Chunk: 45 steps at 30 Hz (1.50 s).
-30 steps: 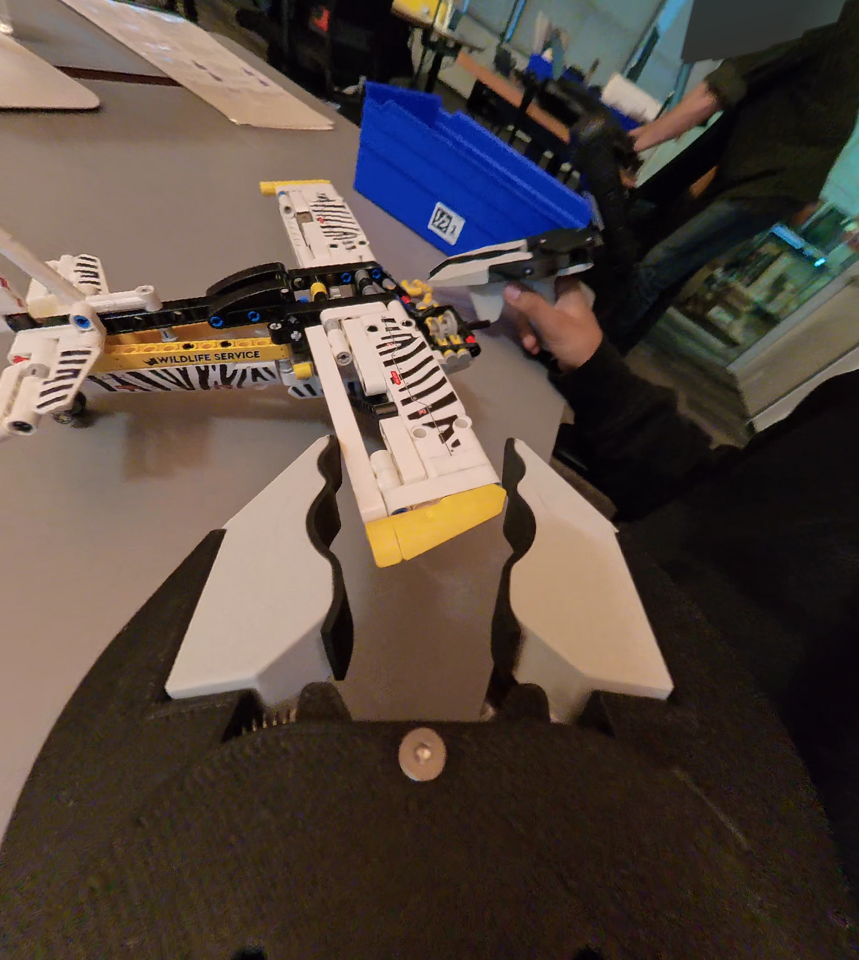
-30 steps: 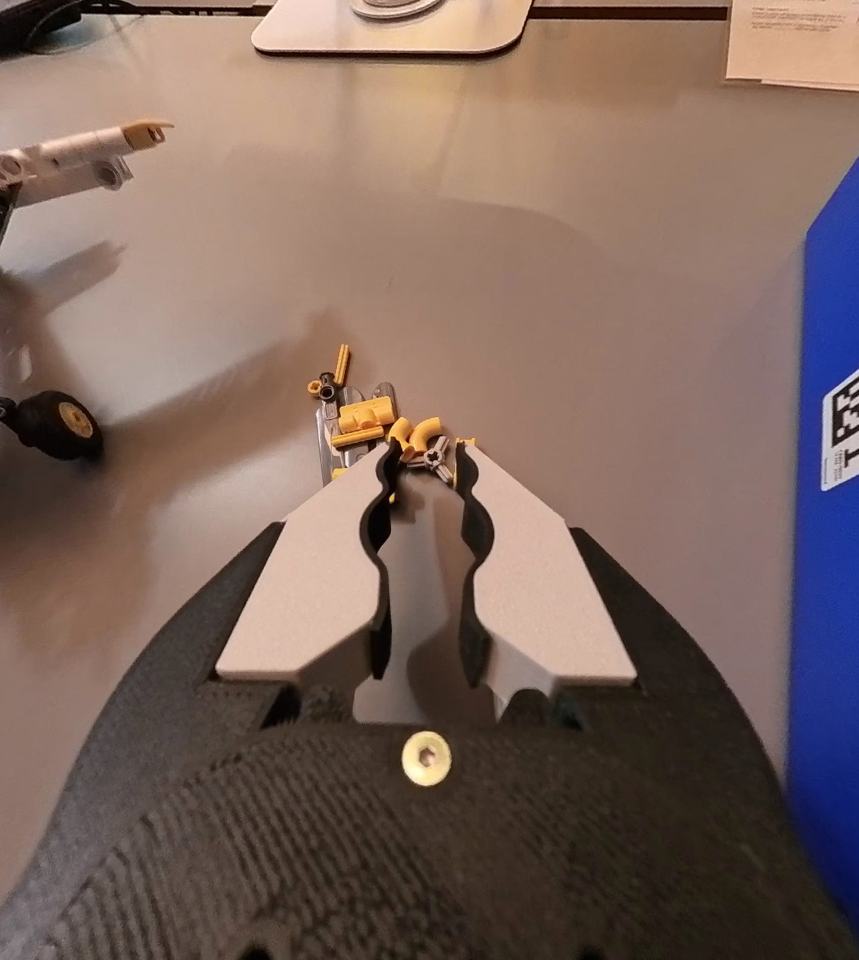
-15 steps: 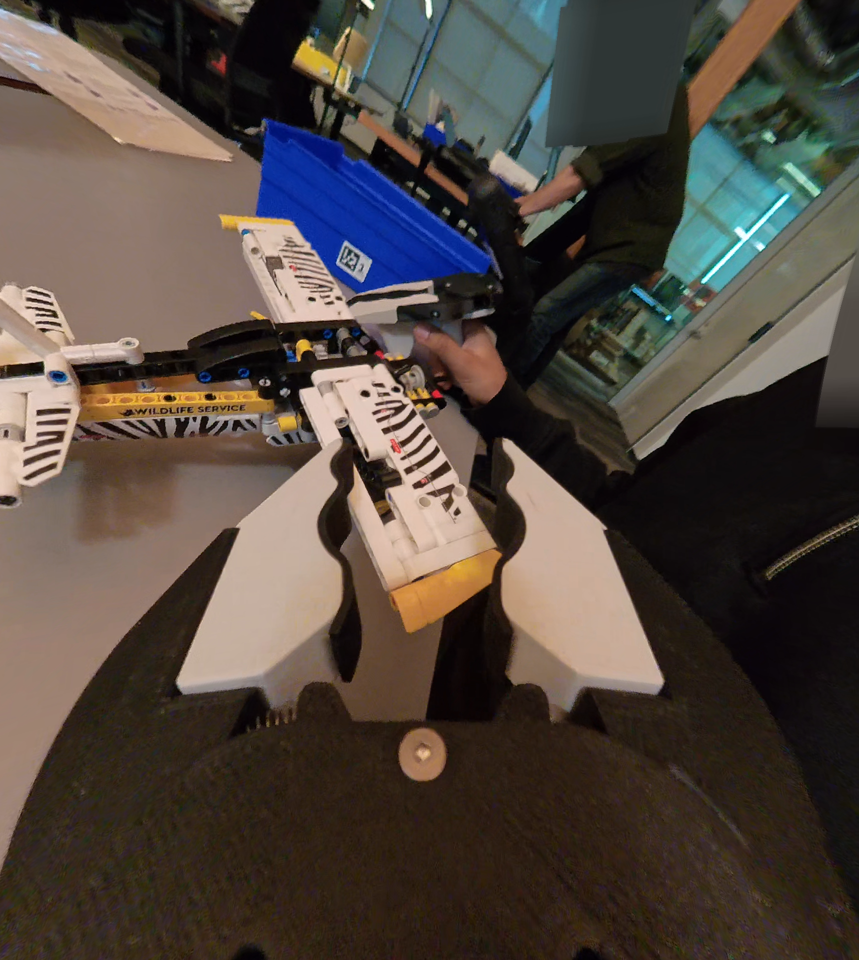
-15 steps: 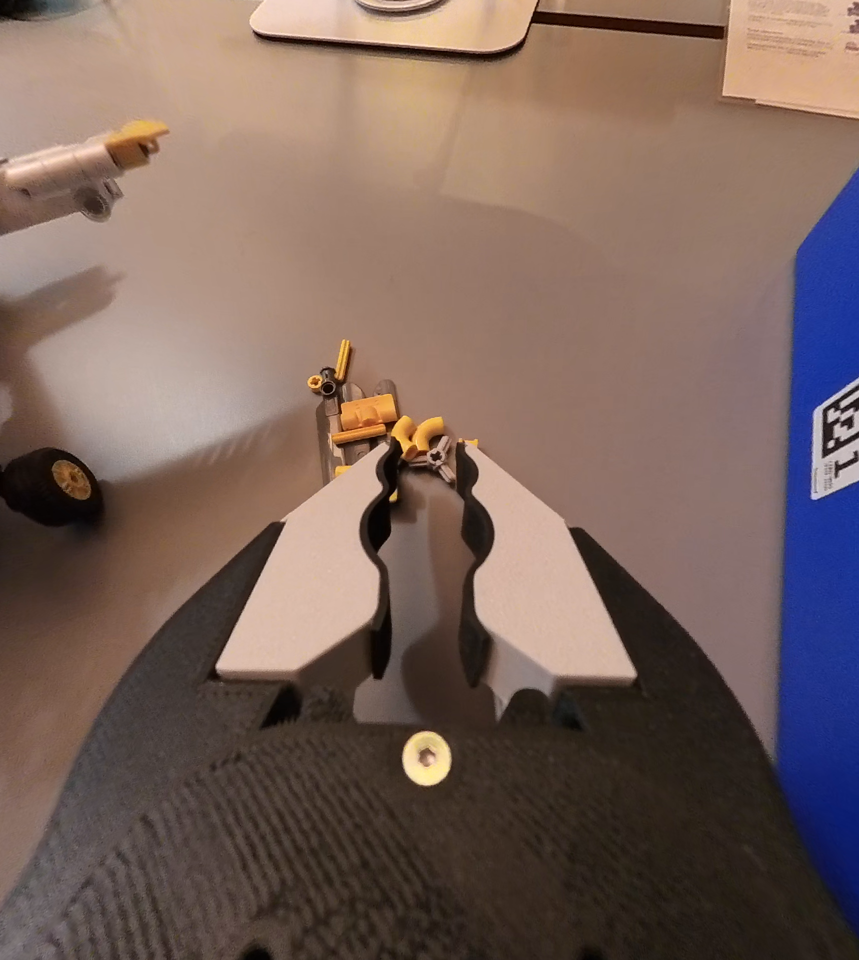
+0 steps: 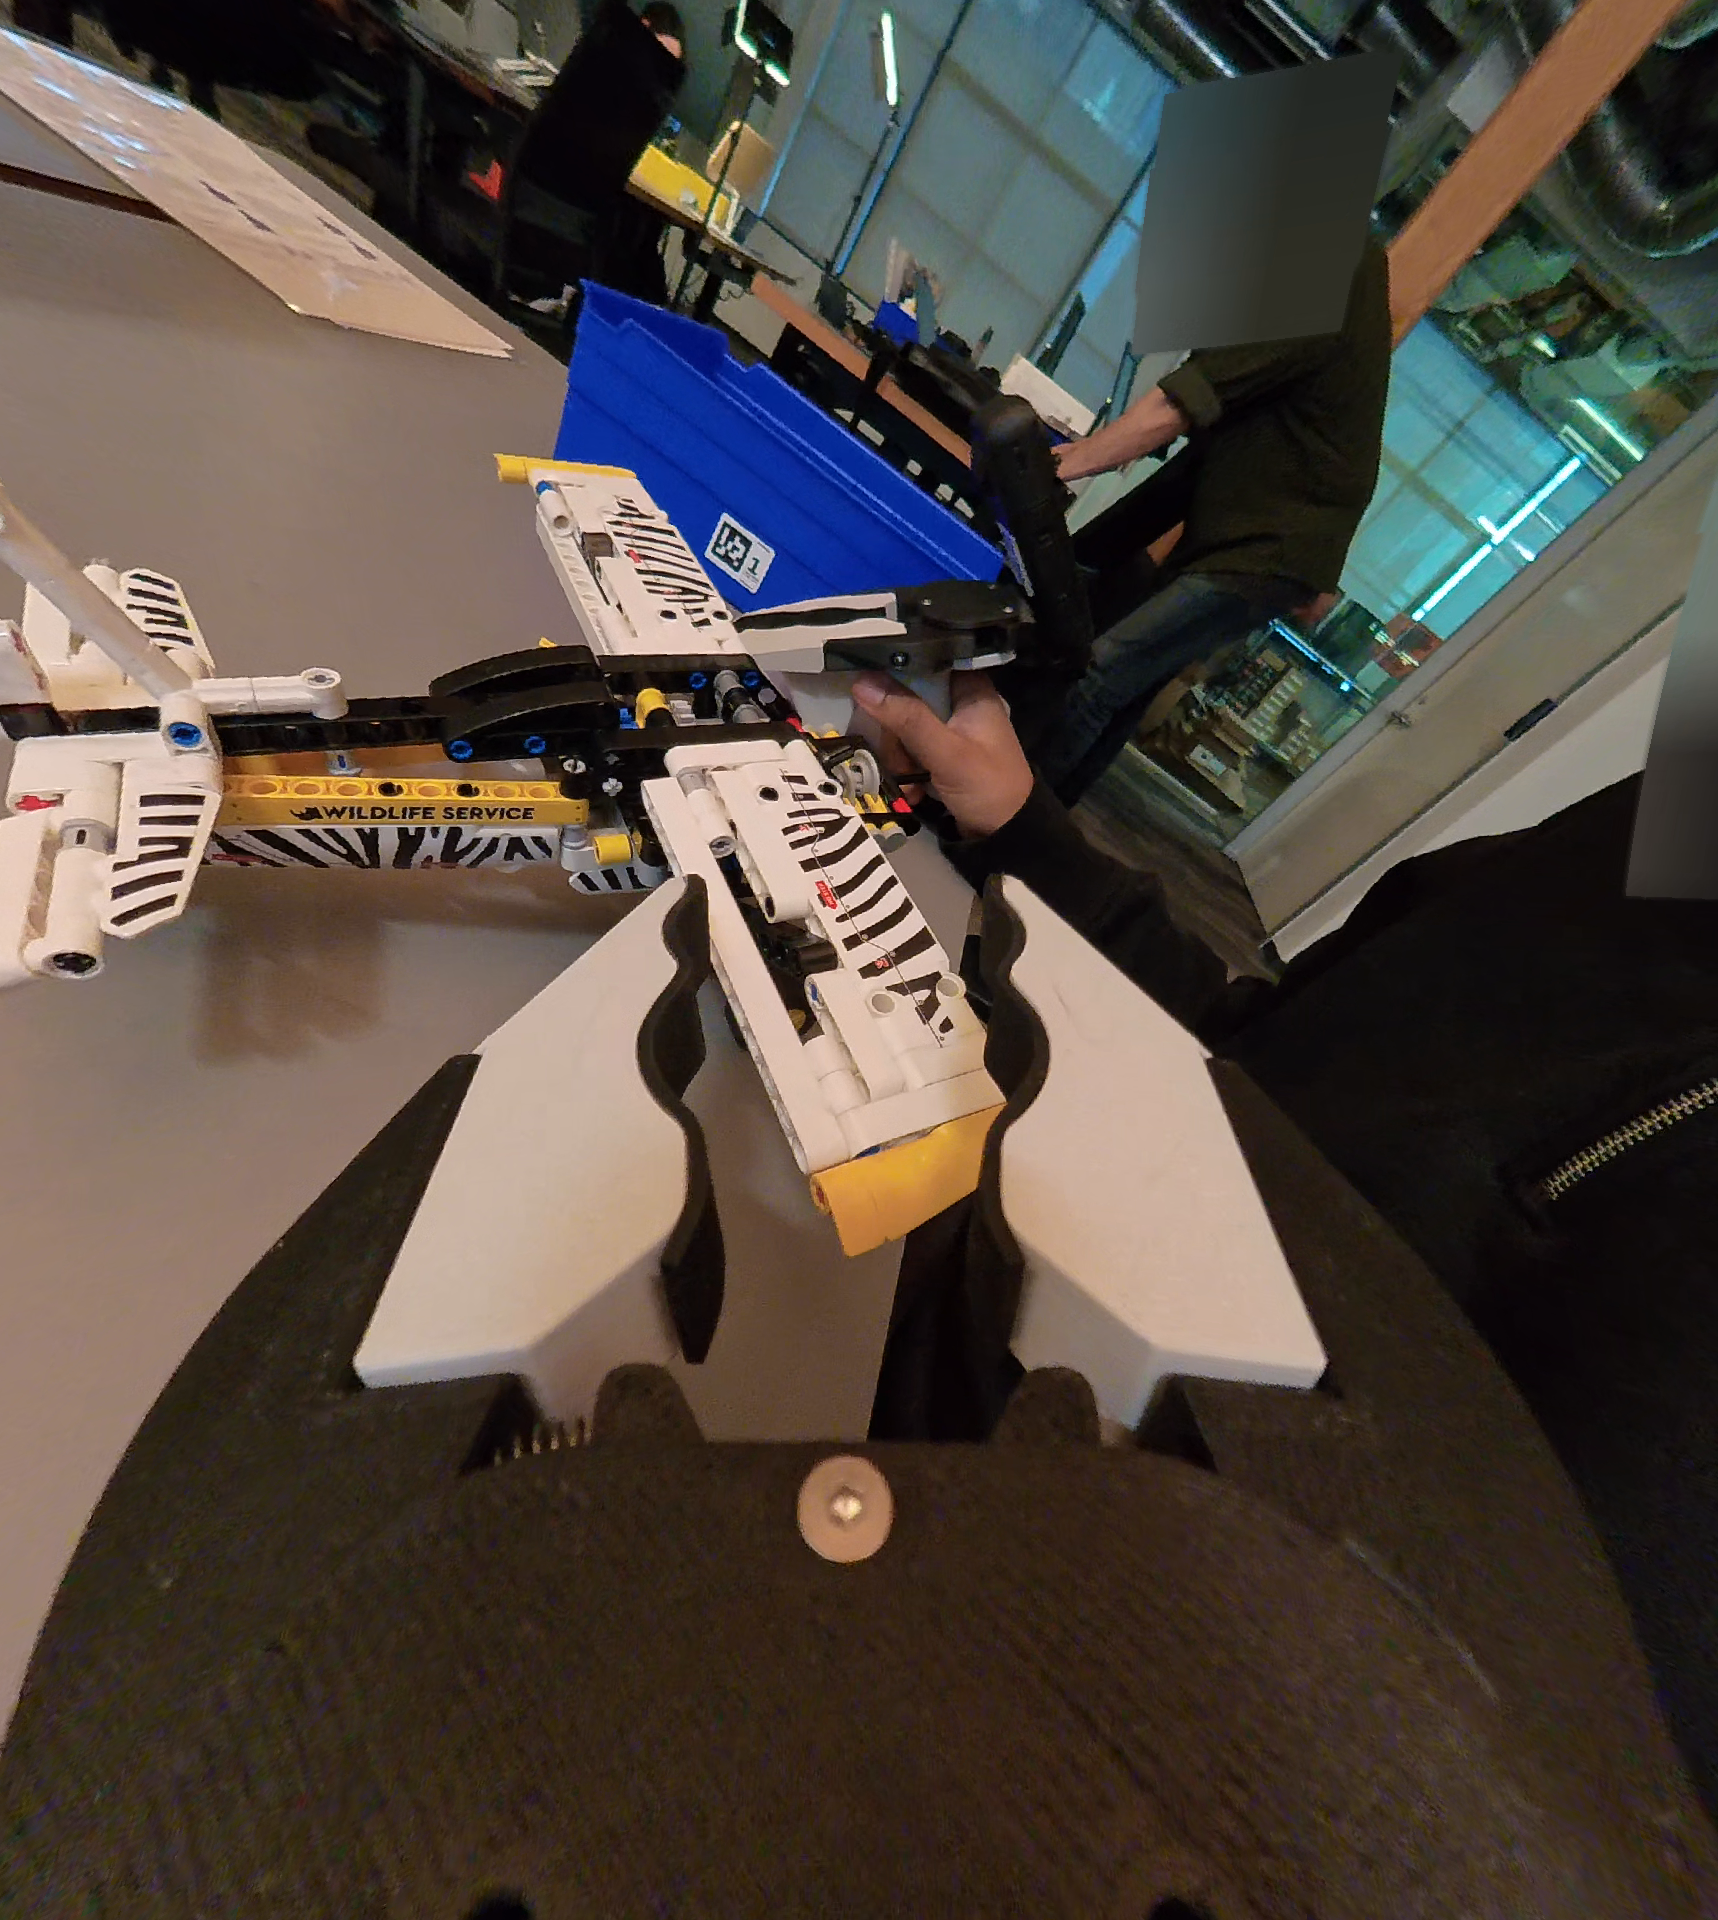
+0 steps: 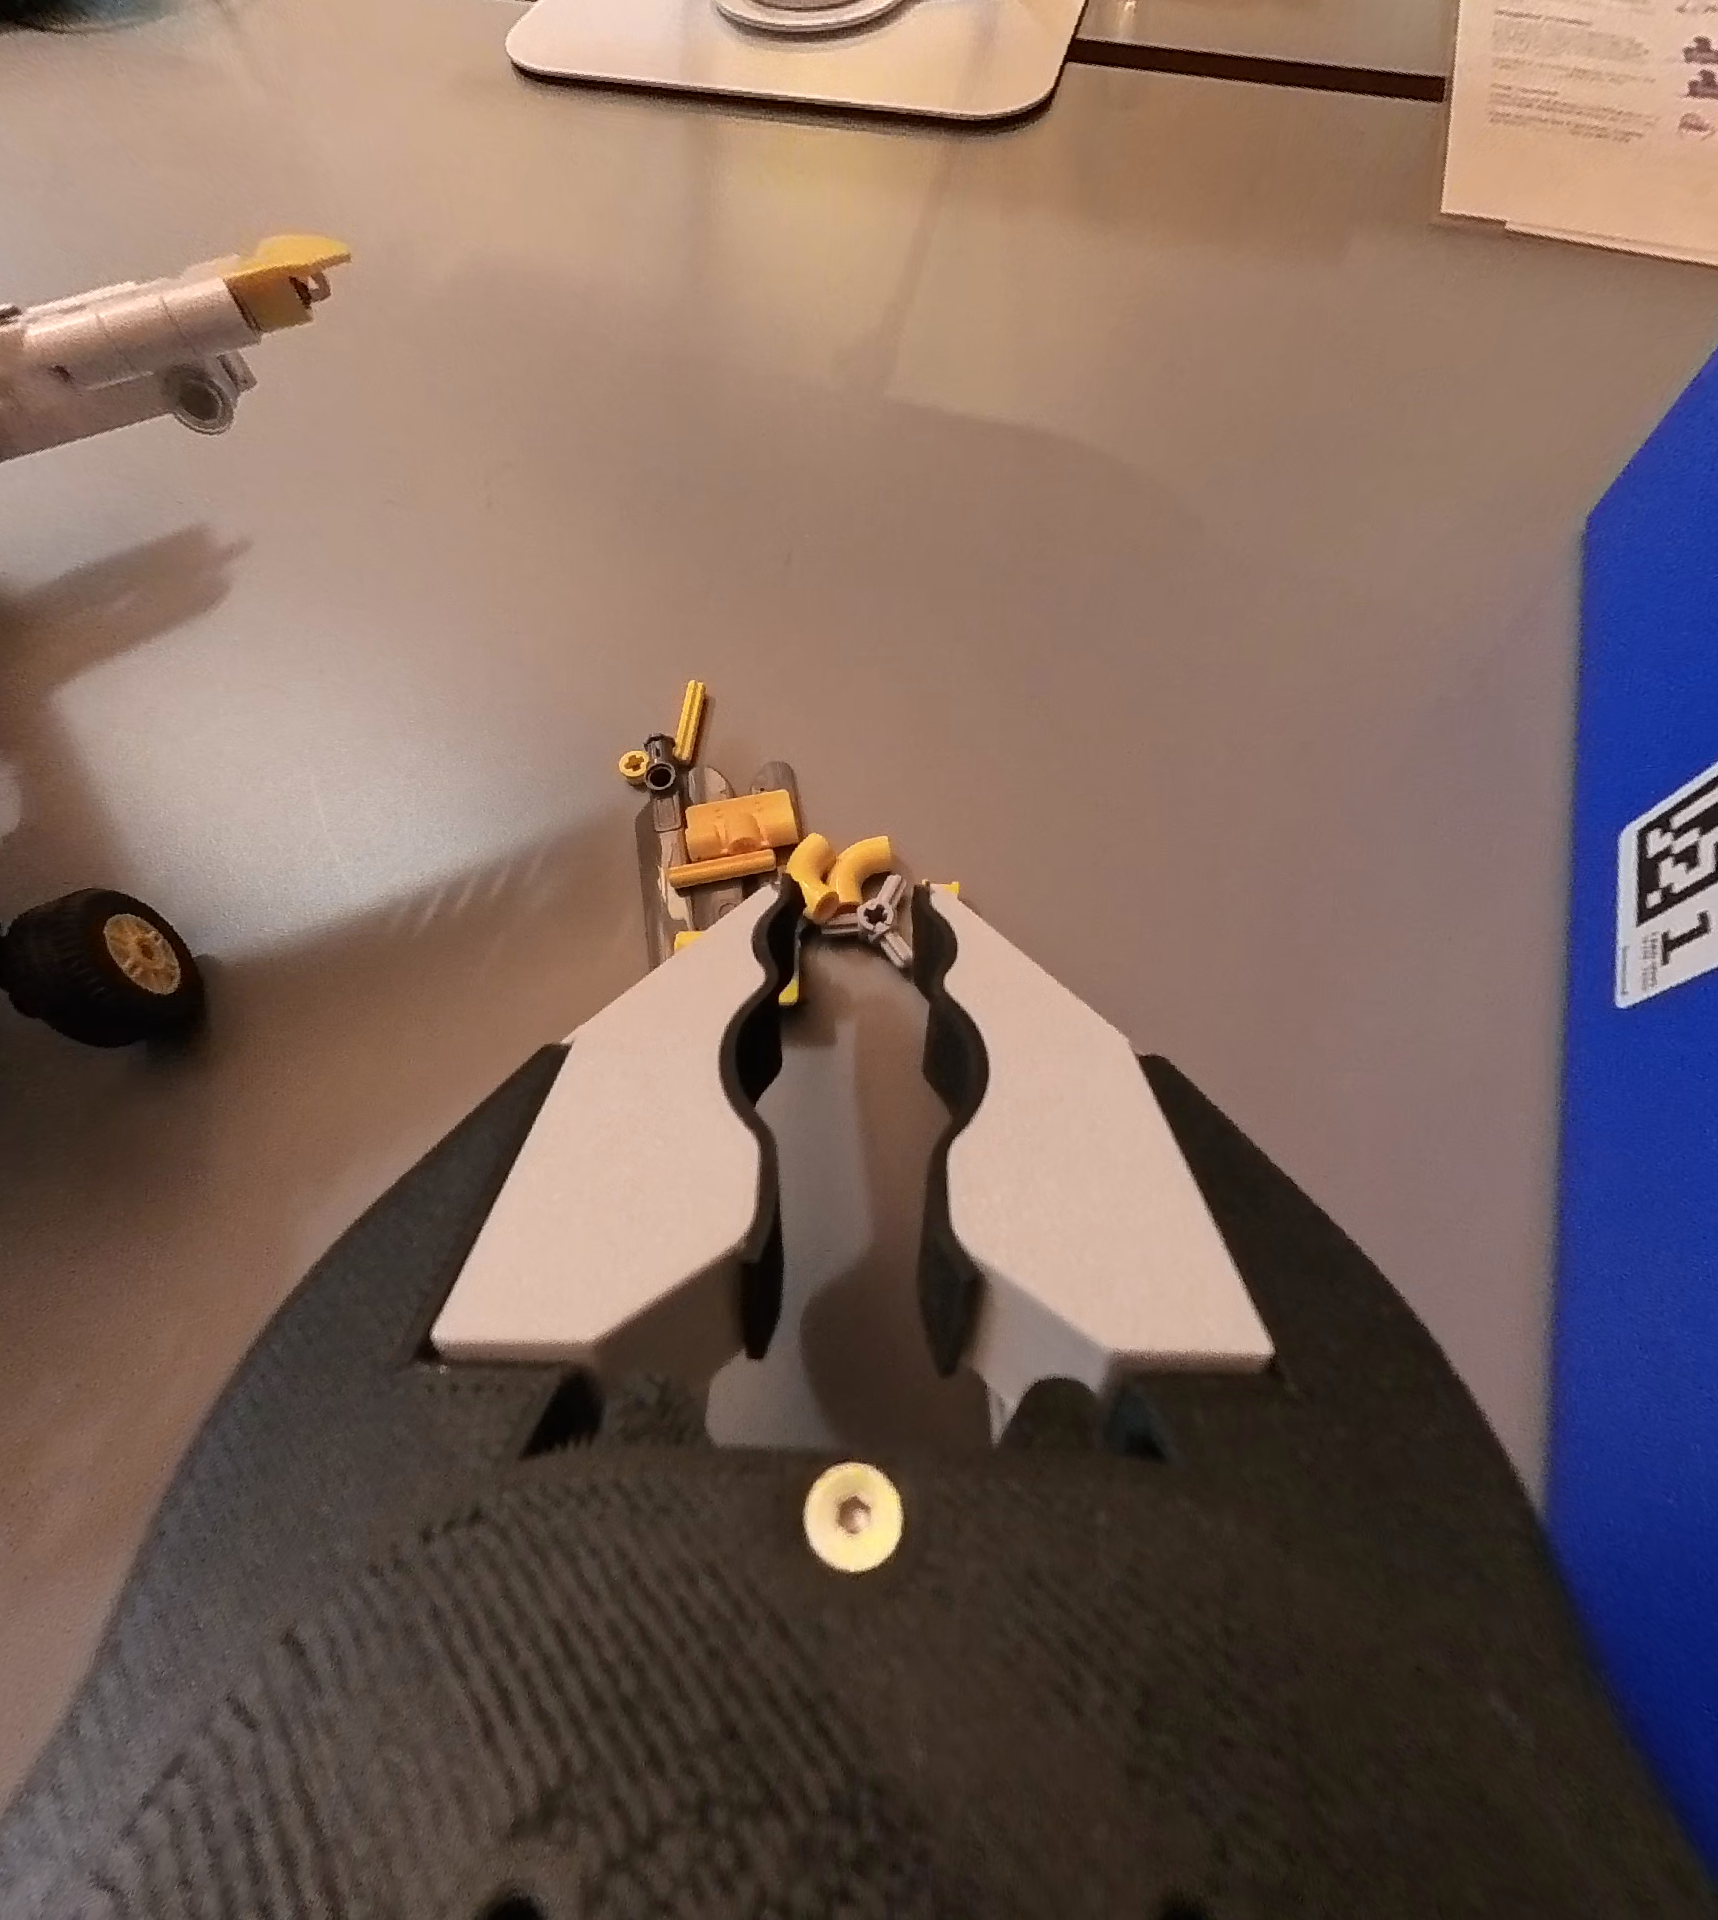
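A brick-built plane [image 5: 398,800] in white, black and yellow with zebra stripes stands on the grey table [image 5: 211,468]. My left gripper [image 5: 839,904] is shut on its near wing [image 5: 834,935], with both pads against the wing's edges. The yellow wing tip [image 5: 902,1184] lies deep between the fingers. My right gripper [image 6: 853,904] is shut on a grey three-armed connector [image 6: 876,920] with yellow elbow pieces [image 6: 839,862]. These sit at the near end of a small pile of loose parts [image 6: 720,821]. In the left wrist view a hand holds the right gripper [image 5: 834,634] beyond the plane's nose.
A blue bin [image 6: 1707,935] with a square tag stands close on the right and also shows in the left wrist view [image 5: 761,457]. The plane's far wing tip [image 6: 289,270] and a wheel [image 6: 112,966] lie left of the right gripper. Paper sheets [image 6: 1613,114], a monitor base [image 6: 793,52] and a person [image 5: 1270,447] are beyond. The gap from one gripper's tips to the other's is roughly 30 cm.
My left jaws have closed onto the plane's near wing after moving farther along it, and the view has tilted. My right gripper has kept its grip and barely moved.
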Available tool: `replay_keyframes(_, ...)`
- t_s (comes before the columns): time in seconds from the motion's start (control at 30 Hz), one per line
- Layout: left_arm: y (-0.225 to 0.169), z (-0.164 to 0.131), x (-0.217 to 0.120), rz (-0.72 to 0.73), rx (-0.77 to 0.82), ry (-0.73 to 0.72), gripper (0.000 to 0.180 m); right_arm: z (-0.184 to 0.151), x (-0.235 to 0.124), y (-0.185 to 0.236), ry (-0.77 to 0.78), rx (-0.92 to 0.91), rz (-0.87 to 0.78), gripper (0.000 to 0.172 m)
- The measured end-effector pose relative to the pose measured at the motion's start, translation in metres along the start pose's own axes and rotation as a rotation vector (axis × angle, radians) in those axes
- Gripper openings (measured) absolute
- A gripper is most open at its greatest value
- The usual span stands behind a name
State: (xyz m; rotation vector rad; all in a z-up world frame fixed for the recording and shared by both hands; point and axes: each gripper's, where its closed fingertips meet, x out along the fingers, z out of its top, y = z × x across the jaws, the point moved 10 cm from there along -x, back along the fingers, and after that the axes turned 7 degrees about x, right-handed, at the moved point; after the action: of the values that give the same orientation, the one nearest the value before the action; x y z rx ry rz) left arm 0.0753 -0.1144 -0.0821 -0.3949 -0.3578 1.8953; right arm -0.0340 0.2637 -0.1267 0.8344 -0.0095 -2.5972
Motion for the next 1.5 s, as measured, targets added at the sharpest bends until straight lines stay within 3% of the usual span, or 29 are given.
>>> replay_keyframes(1.5, 0.0039, 0.0024, -0.0100, 0.075, 0.016, -0.029, 0.048, -0.0007, 0.0003, 0.0019, -0.002, -0.025, -0.009, 0.020)
